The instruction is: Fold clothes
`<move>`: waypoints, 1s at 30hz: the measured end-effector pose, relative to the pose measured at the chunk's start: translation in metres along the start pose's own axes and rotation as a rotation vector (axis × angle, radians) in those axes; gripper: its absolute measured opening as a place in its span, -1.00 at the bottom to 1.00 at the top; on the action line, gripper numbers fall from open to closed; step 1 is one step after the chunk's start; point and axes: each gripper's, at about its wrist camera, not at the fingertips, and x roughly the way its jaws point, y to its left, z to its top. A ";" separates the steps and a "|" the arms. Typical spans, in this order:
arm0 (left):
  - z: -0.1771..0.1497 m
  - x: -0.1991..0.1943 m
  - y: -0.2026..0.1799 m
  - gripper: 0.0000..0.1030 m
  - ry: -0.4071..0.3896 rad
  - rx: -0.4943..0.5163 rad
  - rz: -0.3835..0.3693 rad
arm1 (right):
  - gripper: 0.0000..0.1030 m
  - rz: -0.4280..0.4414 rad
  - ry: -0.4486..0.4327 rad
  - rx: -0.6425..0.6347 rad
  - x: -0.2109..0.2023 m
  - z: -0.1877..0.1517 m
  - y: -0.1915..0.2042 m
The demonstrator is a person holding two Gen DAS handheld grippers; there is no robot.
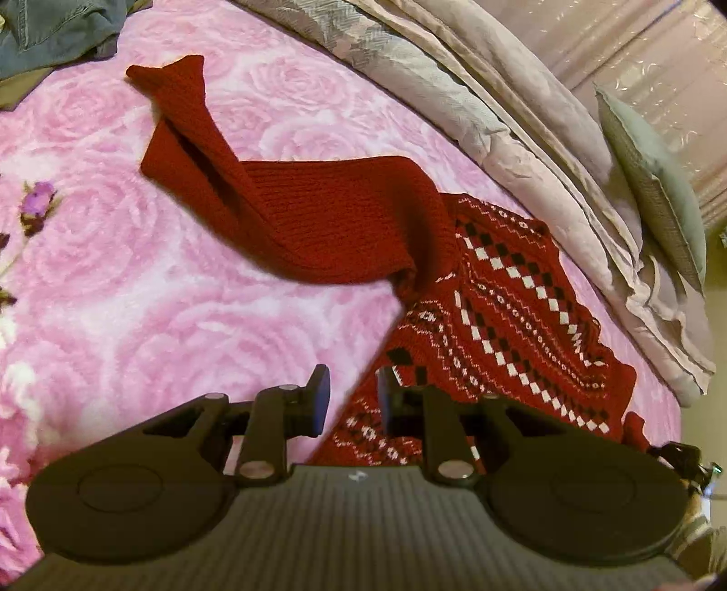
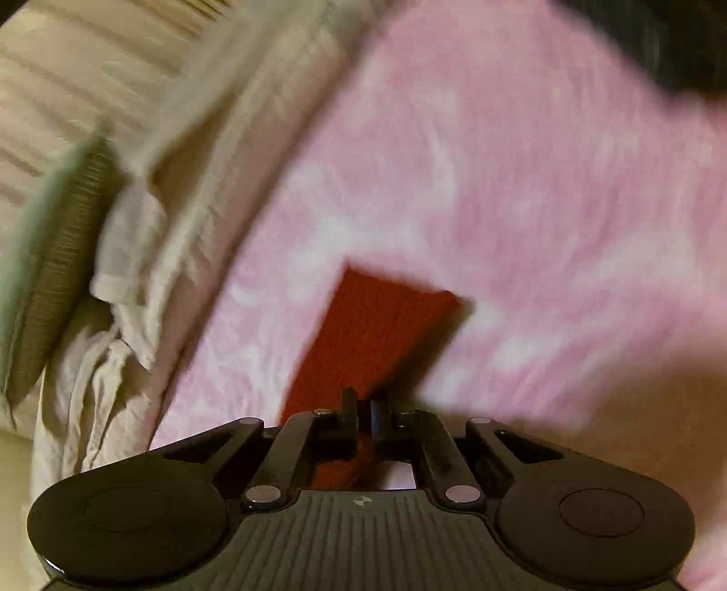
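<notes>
A red knitted sweater (image 1: pixel 509 291) with a black and white diamond pattern lies on the pink rose-print blanket (image 1: pixel 136 295). Its plain red sleeve (image 1: pixel 318 218) stretches to the upper left, the cuff end twisted. My left gripper (image 1: pixel 352 400) hovers open over the sweater's lower edge, with nothing between its fingers. In the blurred right wrist view, my right gripper (image 2: pixel 361 409) is shut on a plain red part of the sweater (image 2: pixel 372 332), which juts forward above the blanket (image 2: pixel 522 204).
Folded beige bedding (image 1: pixel 477 91) runs along the far side of the bed, with a grey-green cushion (image 1: pixel 654 182) against the wall. Blue-grey denim clothing (image 1: pixel 50 32) lies at the top left. A dark shape (image 2: pixel 672 41) sits at the top right of the right wrist view.
</notes>
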 end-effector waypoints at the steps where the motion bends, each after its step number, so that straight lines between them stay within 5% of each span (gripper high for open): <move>1: 0.001 -0.001 -0.001 -0.67 -0.001 0.001 0.006 | -0.94 -0.001 -0.045 0.000 -0.020 0.001 -0.006; 6: 0.005 -0.002 0.002 -0.67 -0.008 -0.013 0.033 | -0.94 -0.166 -0.213 0.068 -0.119 0.010 -0.073; 12: 0.004 0.010 0.009 -0.67 0.029 -0.002 0.065 | -0.93 -0.460 -0.135 0.128 -0.171 -0.018 -0.157; 14: 0.006 0.014 0.010 -0.64 0.036 0.008 0.076 | -0.93 -0.436 -0.124 0.168 -0.177 -0.034 -0.170; 16: 0.011 0.016 0.013 -0.57 0.030 0.013 0.092 | -0.48 -0.455 -0.139 0.195 -0.183 -0.041 -0.171; 18: 0.022 0.013 0.019 -0.50 0.003 0.006 0.101 | 0.76 -0.545 -0.160 0.175 -0.184 -0.036 -0.158; 23: 0.068 0.006 0.043 -0.18 -0.090 -0.023 0.174 | 0.81 -0.681 -0.215 0.018 -0.192 -0.024 -0.115; 30: 0.157 0.022 0.080 -0.05 -0.168 -0.039 0.329 | 0.81 -0.614 -0.151 0.052 -0.189 -0.045 -0.082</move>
